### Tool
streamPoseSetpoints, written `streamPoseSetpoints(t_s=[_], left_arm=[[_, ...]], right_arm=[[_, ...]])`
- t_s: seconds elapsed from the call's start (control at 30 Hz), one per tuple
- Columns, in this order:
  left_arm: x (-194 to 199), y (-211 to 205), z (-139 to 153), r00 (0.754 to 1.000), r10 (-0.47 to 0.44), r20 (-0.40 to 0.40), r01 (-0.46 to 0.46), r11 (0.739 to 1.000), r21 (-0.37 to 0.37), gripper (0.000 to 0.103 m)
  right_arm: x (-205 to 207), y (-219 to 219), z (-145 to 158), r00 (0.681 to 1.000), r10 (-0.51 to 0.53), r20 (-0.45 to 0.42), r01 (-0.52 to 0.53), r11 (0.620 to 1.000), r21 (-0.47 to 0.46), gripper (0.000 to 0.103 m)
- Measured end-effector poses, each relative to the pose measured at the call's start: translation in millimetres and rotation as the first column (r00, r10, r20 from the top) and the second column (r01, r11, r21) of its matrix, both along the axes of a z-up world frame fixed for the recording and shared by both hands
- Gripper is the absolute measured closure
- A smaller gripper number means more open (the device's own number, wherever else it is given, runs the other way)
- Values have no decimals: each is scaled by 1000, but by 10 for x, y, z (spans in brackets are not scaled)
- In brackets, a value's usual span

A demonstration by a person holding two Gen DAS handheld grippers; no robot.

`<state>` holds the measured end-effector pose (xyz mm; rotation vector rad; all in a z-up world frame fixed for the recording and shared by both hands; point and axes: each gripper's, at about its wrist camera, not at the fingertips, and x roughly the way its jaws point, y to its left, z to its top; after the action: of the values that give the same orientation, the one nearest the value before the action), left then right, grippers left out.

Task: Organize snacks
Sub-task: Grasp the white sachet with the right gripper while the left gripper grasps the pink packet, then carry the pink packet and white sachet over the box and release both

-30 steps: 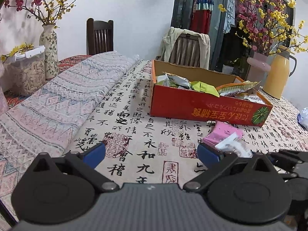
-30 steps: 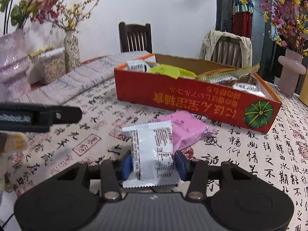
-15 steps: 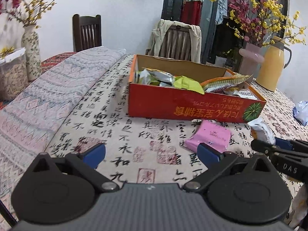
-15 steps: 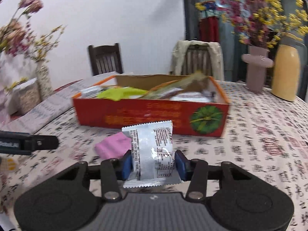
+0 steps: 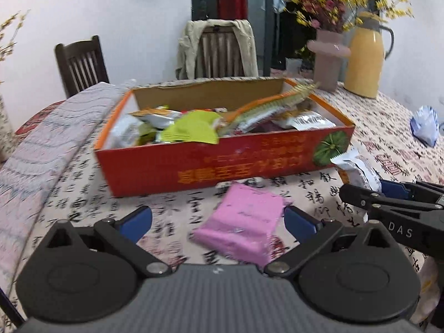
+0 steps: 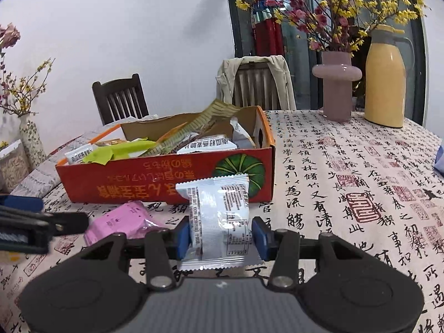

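Observation:
A red cardboard box (image 5: 222,166) (image 6: 166,177) full of snack packets sits on the calligraphy tablecloth. A pink packet (image 5: 244,230) (image 6: 125,222) lies flat in front of it. My left gripper (image 5: 217,219) is open, its blue pads wide on either side of the pink packet's near end, apart from it. My right gripper (image 6: 222,233) is shut on a white snack packet (image 6: 219,216) (image 5: 358,172), held upright in front of the box's right corner. From the left wrist view that gripper enters at the right edge.
A pink vase (image 6: 337,88) with flowers and a yellow jug (image 6: 387,80) stand at the back right. A blue-white wrapper (image 5: 424,125) lies far right. A folded patterned cloth (image 5: 50,144) covers the table's left. Two chairs (image 6: 119,97) stand behind.
My left gripper has moved right and closer, so the pink packet now lies between its fingers. My right gripper has carried the white packet rightward to the box's right corner.

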<state>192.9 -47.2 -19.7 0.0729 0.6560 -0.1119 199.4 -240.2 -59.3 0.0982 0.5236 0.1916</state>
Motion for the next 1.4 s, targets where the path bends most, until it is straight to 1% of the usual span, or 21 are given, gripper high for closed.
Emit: streamPoseSetpoints(t_s=[0.13, 0.23, 0.33, 0.43, 0.47, 0.6, 0.67, 0.77, 0.87, 1.0, 1.17, 1.27, 1.4], left_arm=[[133, -157, -77, 999, -4, -34, 4, 1000, 25, 0], [190, -205, -114, 999, -2, -47, 4, 1000, 27, 0], [249, -234, -150, 998, 4, -66, -2, 1000, 25, 3], [309, -243, -188, 996, 7, -90, -5, 1000, 17, 8], [318, -243, -189, 995, 6, -97, -5, 1000, 14, 12], [369, -227, -219, 991, 0, -131, -3, 1000, -18, 19], [381, -221, -229, 991, 0, -137, -3, 1000, -23, 27], [373, -220, -225, 991, -7, -132, 3, 1000, -31, 34], [358, -228, -214, 992, -10, -127, 6, 1000, -30, 38], [324, -213, -195, 993, -11, -117, 7, 999, -35, 40], [252, -179, -152, 995, -11, -99, 6, 999, -44, 40], [191, -157, -99, 997, -14, -80, 11, 999, -47, 40], [76, -106, 31, 999, -20, -33, 18, 998, -52, 40]], right_arm=[[16, -55, -32, 1000, -11, -13, 11, 1000, 28, 57], [15, -46, -48, 1000, -9, -18, 10, 999, 35, 57], [18, -67, -58, 1000, -11, -22, 12, 999, 50, 57], [23, -81, -67, 1000, -9, -27, 11, 998, 62, 57], [21, -79, -68, 1000, -7, -27, 9, 998, 63, 57], [20, -76, -70, 1000, 0, -27, 2, 998, 66, 57], [23, -74, -71, 1000, 3, -28, -1, 998, 67, 57], [23, -71, -73, 1000, 5, -30, -3, 998, 67, 57], [24, -67, -77, 999, 6, -32, -3, 998, 65, 57], [26, -66, -76, 999, 6, -32, -4, 998, 65, 57], [14, -59, -74, 1000, 5, -24, -4, 998, 61, 57], [-11, -48, -64, 1000, 3, -8, -3, 999, 48, 57], [-62, -17, -15, 1000, 10, 17, -10, 999, 33, 57]])
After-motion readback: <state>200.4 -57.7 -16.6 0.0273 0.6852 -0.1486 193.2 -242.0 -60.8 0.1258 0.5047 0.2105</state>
